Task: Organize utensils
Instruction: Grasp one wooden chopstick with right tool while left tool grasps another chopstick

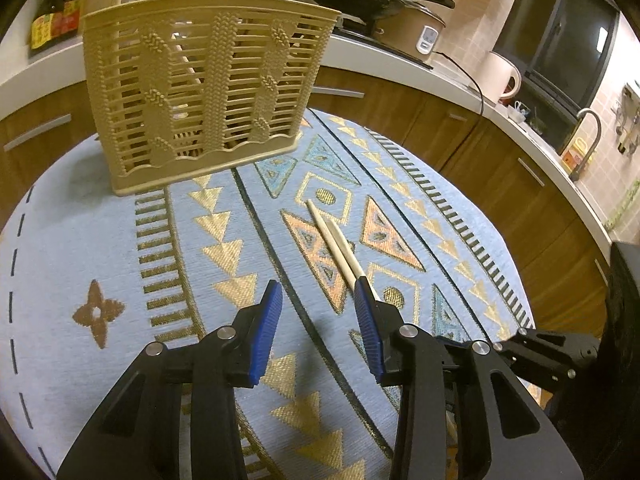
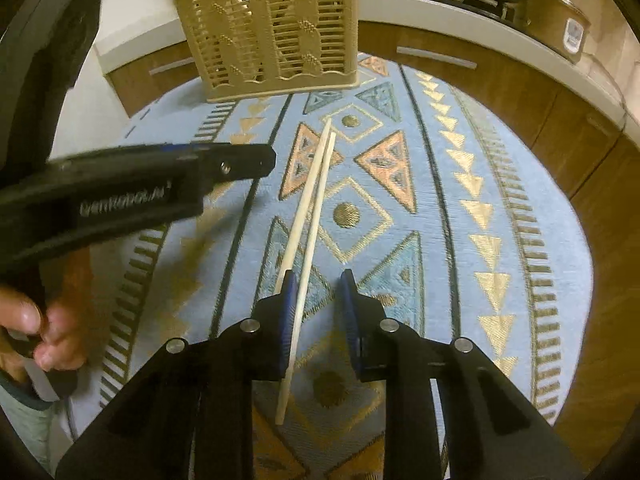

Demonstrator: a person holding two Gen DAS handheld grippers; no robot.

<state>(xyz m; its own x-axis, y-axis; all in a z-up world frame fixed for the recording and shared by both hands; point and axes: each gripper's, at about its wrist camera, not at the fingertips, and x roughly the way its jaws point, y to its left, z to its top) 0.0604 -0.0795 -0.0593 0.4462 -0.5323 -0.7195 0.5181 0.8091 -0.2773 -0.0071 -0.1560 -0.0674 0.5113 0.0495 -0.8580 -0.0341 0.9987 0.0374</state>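
Kitchen cabinets ring the cloth-covered bench (image 2: 500, 184). 2 pale wooden chopsticks (image 2: 310, 196) lie side by side, running toward 12 o'clock to the beige basket (image 2: 272, 32). Right hand-held gripper (image 2: 318, 280) released, apparently straddling 1 stick; left hand-held gripper (image 1: 318, 290) released, chopsticks at its 1 o'clock.

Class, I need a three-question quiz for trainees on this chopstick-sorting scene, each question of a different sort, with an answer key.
1. True or false: the chopsticks already stand in the beige basket.
2. Which gripper has a chopstick between its open fingers? A) left gripper B) right gripper
3. Fill in: the basket stands on the patterned ____.

Key: 1 false, they lie flat on the cloth. 2 B. 3 tablecloth.
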